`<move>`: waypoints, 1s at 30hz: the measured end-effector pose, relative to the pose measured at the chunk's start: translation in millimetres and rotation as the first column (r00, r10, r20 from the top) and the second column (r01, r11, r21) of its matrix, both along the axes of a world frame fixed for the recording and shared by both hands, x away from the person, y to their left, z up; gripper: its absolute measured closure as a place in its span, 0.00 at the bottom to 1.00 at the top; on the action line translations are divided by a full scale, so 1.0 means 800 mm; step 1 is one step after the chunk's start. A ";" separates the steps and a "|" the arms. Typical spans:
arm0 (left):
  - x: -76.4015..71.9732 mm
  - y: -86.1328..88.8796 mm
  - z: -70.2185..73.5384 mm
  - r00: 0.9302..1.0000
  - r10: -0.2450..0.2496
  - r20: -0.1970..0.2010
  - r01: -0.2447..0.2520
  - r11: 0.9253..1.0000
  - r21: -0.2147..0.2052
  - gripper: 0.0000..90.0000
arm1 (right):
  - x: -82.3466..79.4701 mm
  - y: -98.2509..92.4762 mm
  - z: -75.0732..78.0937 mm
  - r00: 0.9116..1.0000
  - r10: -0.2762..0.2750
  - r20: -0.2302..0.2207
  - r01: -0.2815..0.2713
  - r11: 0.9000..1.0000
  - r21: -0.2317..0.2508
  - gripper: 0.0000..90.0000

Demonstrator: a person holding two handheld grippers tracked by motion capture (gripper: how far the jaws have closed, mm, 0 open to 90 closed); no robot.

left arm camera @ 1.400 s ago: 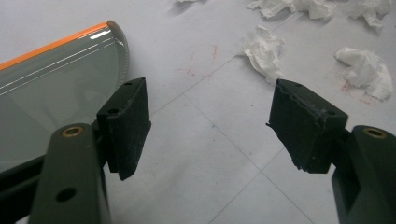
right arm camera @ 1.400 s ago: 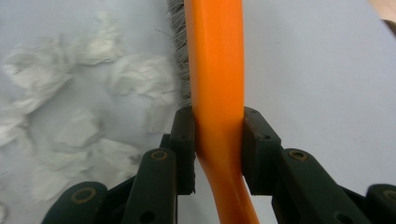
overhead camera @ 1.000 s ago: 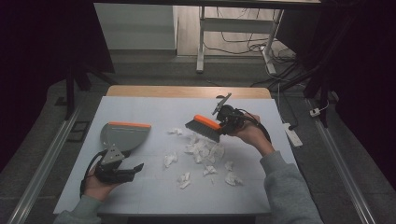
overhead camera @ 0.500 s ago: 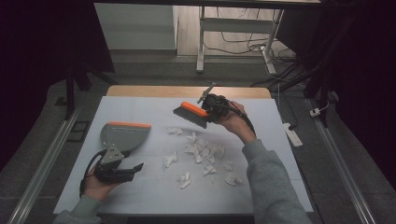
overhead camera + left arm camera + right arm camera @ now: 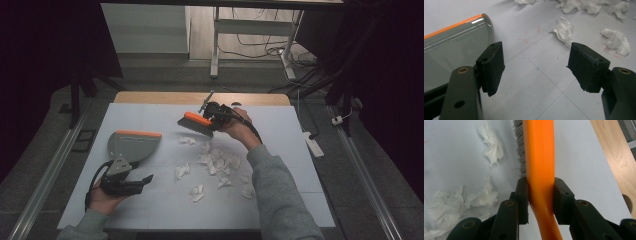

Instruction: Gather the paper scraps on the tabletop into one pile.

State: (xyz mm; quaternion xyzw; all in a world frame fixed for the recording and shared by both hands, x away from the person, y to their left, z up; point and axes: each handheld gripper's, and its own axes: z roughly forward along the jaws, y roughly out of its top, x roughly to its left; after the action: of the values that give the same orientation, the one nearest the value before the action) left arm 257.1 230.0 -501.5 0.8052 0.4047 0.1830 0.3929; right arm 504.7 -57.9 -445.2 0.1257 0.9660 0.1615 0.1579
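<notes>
Several crumpled white paper scraps (image 5: 220,165) lay scattered on the pale grey table top (image 5: 300,150), most of them in a loose heap near its middle and a few apart toward the person's side. Thin lines crossed the surface in a grid, and in the left gripper view faint red marks showed on it. At the far edge of the table a strip of bare wood (image 5: 150,97) was visible.

The right gripper (image 5: 214,113) was clamped on the orange handle of a brush (image 5: 195,123); in the right gripper view both pads pressed on the handle (image 5: 539,157) from its two sides, and grey bristles showed along its left edge. The brush was held above the table, beyond the far end of the heap, with the bristles pointing down.

The left gripper (image 5: 142,179) rested on the table near the person's left corner, its jaws standing apart with nothing between them. Just beyond it lay a grey dustpan (image 5: 131,145) with an orange lip, flat on the surface and well apart from the heap.

Around the table the room was dark. Metal rails ran along both sides on a grey floor (image 5: 350,170), a white power strip (image 5: 311,142) lay at the right, and cables trailed near a table leg (image 5: 215,45) behind.
</notes>
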 end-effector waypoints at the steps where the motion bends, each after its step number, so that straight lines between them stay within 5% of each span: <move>1: 0.000 0.000 0.000 1.000 -0.001 0.000 0.001 1.000 -0.001 0.33 | 0.001 0.002 -0.001 1.000 0.006 0.000 -0.006 1.000 -0.001 0.77; 10: 0.000 0.001 0.000 1.000 -0.003 0.001 0.003 1.000 -0.002 0.33 | -0.004 0.016 -0.010 0.996 0.068 -0.050 -0.070 0.996 -0.054 0.77; 18: -0.001 0.001 0.000 1.000 -0.004 0.001 0.004 1.000 -0.001 0.34 | -0.037 0.007 -0.003 0.978 0.159 -0.133 -0.177 0.975 -0.134 0.77; 20: -0.001 0.001 0.000 1.000 -0.006 0.001 0.006 1.000 -0.002 0.34 | -0.044 0.001 0.001 0.973 0.163 -0.162 -0.183 0.976 -0.117 0.77; 26: 0.000 0.000 0.000 1.000 -0.005 -0.002 0.005 1.000 0.003 0.34 | -0.046 -0.023 0.016 0.986 0.134 -0.102 -0.134 0.991 0.009 0.77; 30: 0.000 0.000 -0.001 1.000 -0.004 -0.003 0.004 1.000 0.003 0.34 | -0.043 -0.034 0.021 0.990 0.110 -0.086 -0.105 0.992 0.063 0.77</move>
State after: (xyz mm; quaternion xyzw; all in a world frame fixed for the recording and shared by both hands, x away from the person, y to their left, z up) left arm 256.9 229.8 -501.9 0.8067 0.4036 0.1817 0.3915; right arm 470.1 -85.0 -428.4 0.0850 0.9723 0.1923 0.1019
